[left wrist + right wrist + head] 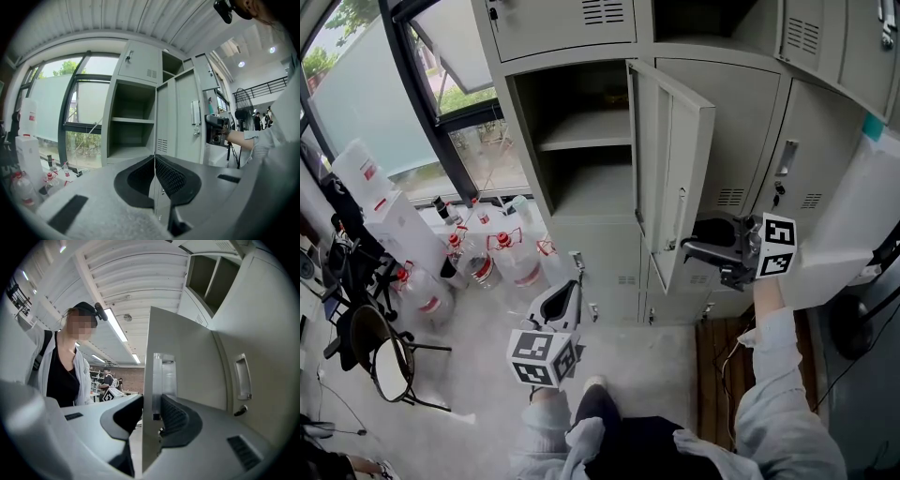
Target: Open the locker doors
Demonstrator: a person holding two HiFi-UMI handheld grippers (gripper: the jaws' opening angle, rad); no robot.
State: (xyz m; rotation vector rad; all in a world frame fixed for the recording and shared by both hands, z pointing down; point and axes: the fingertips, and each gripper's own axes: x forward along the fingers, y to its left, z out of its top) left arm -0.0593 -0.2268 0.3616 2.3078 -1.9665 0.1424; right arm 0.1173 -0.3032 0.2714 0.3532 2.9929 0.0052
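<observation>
**Pale grey sheet-metal locker door (673, 159) gripped at its edge by the right tongs (152, 409)**

The tall locker door stands swung out from the bank of grey lockers (741, 103). It bares an empty compartment with one shelf (586, 141). The door's free vertical edge runs upright between the jaws of the right tongs. Their ribbed pads press on both faces of that edge, just below the recessed handle (163, 371). The left tongs (154, 161) hang well apart from the door, lower and to its left, with the jaws closed together on nothing. Clear plastic bottles with red caps (511, 258) stand on the floor (487, 319) beneath the window (394, 103).
</observation>
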